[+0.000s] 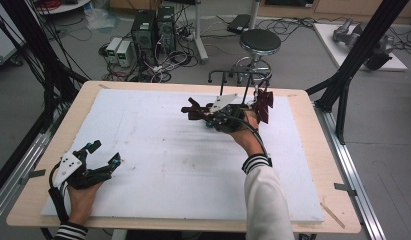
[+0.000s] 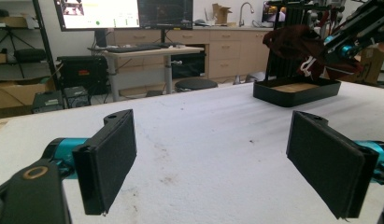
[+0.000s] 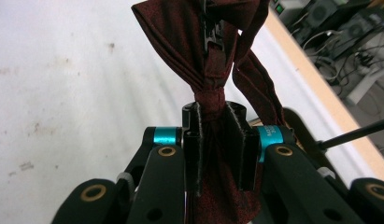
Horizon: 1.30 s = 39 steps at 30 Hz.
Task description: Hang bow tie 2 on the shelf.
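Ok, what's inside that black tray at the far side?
The black tray shows a bare light-brown floor. Its right end is hidden by the dark red bow tie clamped in the right gripper above it.

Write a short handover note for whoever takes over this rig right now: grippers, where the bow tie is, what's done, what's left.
Right gripper: shut on the dark red bow tie, held off the white mat at the far side, beside the black rack.
Left gripper: open, holds nothing, resting at the mat's near left corner.
A second dark red bow tie hangs on the rack above its black tray.
Done: bow tie gripped and lifted.
Left: probably hanging it on the rack.
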Motion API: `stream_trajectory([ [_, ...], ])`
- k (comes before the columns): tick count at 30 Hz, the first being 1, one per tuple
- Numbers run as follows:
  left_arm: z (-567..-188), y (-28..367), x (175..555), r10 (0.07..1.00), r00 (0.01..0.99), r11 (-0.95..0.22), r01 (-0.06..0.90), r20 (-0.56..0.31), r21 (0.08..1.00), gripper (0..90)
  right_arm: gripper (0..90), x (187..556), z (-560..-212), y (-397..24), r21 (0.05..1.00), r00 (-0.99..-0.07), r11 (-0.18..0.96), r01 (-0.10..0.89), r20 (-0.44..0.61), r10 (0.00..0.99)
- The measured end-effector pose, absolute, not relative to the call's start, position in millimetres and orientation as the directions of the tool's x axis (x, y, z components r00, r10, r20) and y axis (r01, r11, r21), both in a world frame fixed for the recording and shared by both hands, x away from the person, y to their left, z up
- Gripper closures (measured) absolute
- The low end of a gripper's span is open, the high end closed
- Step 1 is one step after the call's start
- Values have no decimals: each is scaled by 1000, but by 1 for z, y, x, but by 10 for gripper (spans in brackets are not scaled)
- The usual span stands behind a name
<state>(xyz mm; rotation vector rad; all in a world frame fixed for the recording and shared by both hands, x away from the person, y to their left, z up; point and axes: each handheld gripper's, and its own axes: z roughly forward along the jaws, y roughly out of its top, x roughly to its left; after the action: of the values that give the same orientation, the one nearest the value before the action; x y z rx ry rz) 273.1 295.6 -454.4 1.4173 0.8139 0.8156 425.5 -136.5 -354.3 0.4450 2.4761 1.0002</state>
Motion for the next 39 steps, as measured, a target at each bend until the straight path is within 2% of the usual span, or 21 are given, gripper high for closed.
stream_trajectory([
  [10, -454, 295, 273, 866, 500, -5, -1, 5, 1000, 164, 781, 421, -341, -145, 792, -831, 600, 115, -254, 494],
  [17, -454, 295, 273, 866, 500, -5, -1, 5, 1000, 163, 780, 419, -336, -152, 860, -796, 497, 119, -216, 565],
  [24, -454, 295, 273, 865, 501, -7, -2, 8, 1000, 163, 780, 416, -329, -159, 889, -756, 450, 89, -233, 611],
  [39, -454, 295, 273, 866, 500, -7, -2, 7, 1000, 164, 780, 412, -331, -180, 944, -697, 308, 122, -139, 703],
])
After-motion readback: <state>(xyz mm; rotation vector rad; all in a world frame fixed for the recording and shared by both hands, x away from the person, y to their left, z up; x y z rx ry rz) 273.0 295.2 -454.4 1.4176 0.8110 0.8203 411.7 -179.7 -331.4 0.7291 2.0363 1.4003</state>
